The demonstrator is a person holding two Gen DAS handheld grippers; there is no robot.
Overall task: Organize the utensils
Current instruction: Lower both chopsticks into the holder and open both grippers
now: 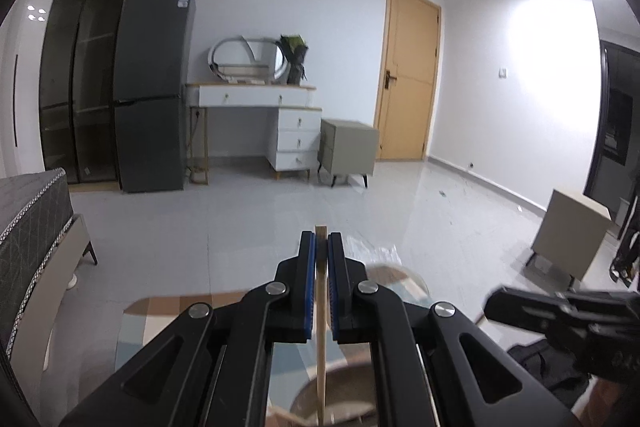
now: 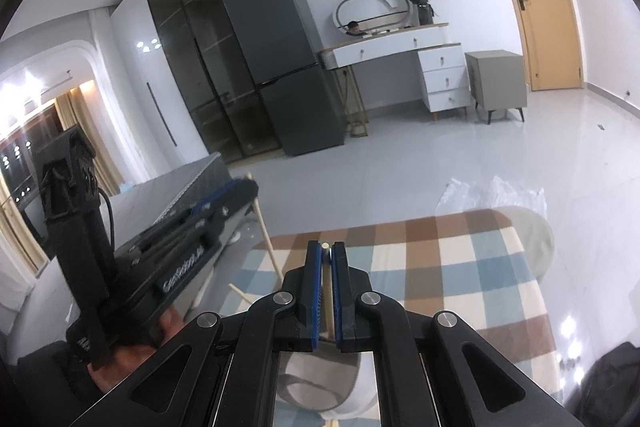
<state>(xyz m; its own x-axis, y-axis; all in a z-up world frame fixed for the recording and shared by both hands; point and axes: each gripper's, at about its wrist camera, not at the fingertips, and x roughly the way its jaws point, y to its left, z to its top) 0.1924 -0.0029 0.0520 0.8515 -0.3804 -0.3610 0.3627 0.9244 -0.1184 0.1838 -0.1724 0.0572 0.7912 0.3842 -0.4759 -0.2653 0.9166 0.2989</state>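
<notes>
My left gripper (image 1: 319, 241) is shut on a flat wooden utensil handle (image 1: 321, 339) that runs upright between the blue pads, its end just past the tips. My right gripper (image 2: 326, 253) is shut on a pale round wooden stick (image 2: 327, 291). Both are held above a checked cloth (image 2: 460, 267). In the right wrist view the left gripper (image 2: 236, 193) shows at left, holding its wooden handle (image 2: 266, 239) down toward the cloth. A round grey container (image 1: 340, 387) sits below the left gripper; its contents are hidden.
A bed (image 1: 28, 219) lies at left. A dark fridge (image 1: 154, 91), white dresser (image 1: 256, 123), grey nightstand (image 1: 348, 151) and wooden door (image 1: 408, 75) stand at the far wall. Another nightstand (image 1: 568, 239) is at right. Clear plastic (image 2: 492, 195) lies on the tiled floor.
</notes>
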